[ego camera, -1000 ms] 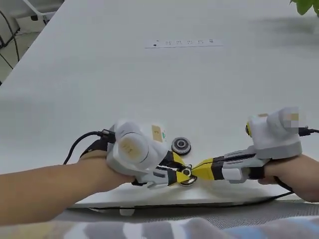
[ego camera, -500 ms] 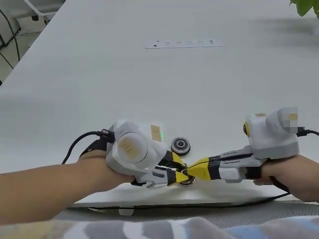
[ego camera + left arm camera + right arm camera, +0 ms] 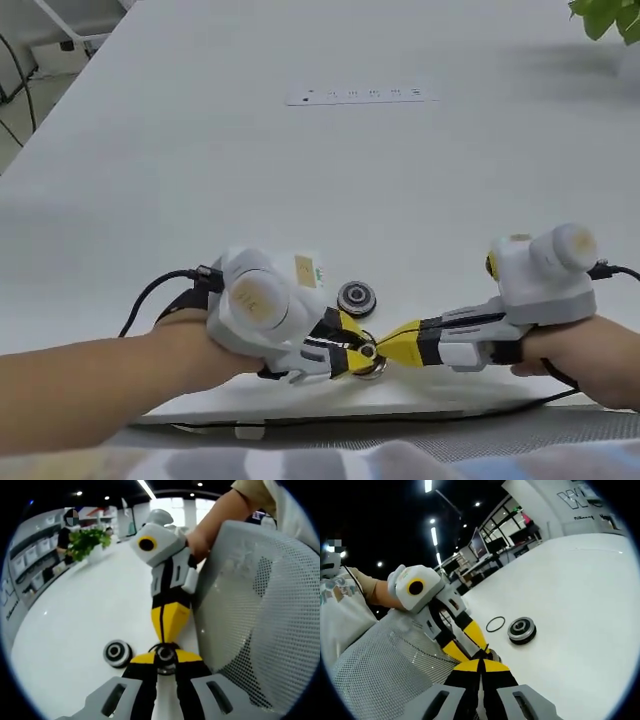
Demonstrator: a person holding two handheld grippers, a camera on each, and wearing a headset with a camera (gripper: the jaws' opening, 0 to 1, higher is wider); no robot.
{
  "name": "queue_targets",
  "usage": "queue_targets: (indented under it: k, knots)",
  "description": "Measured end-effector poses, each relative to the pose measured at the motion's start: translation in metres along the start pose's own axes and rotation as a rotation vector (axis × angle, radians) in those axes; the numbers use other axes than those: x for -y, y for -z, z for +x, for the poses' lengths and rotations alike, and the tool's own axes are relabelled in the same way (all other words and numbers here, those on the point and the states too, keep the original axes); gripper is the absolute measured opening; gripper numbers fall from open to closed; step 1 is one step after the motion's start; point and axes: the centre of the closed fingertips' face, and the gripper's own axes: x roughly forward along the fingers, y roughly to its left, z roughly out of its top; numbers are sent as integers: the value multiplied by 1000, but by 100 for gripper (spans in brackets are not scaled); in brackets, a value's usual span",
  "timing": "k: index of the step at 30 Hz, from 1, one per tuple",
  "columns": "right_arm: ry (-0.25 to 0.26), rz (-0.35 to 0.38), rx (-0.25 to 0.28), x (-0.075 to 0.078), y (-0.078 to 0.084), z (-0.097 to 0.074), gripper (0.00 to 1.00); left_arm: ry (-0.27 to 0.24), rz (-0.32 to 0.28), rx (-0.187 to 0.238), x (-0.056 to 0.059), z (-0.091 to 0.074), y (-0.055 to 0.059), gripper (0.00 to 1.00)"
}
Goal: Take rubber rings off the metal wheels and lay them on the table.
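Nothing much has shifted in the last second: both grippers stay nose to nose at the near edge of the table [image 3: 400,180]. The left gripper [image 3: 350,347] is clamped across a metal wheel [image 3: 165,655], forearm lying low. That wheel sits straight ahead of the right gripper [image 3: 481,663], touching its tips. Those jaws are pressed together, and I cannot tell whether they pinch the rubber ring. I judge the pull should run rightward.
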Motion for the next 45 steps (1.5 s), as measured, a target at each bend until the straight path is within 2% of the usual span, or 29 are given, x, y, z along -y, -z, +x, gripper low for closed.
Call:
queue_targets:
  k: [13, 28, 37, 45]
  knots:
    - [5, -3, 12, 1, -2, -2, 0, 33, -15, -10, 1, -7, 1, 19]
    - [0, -14, 50, -2, -17, -5, 0, 24, -44, 45, 2, -31, -14, 32]
    - [-4, -32, 61, -2, -32, -5, 0, -26, -76, 73, -12, -51, -15, 38]
    - [-9, -50, 59, 1, -43, 1, 0, -76, -110, 96, -25, -67, -13, 40]
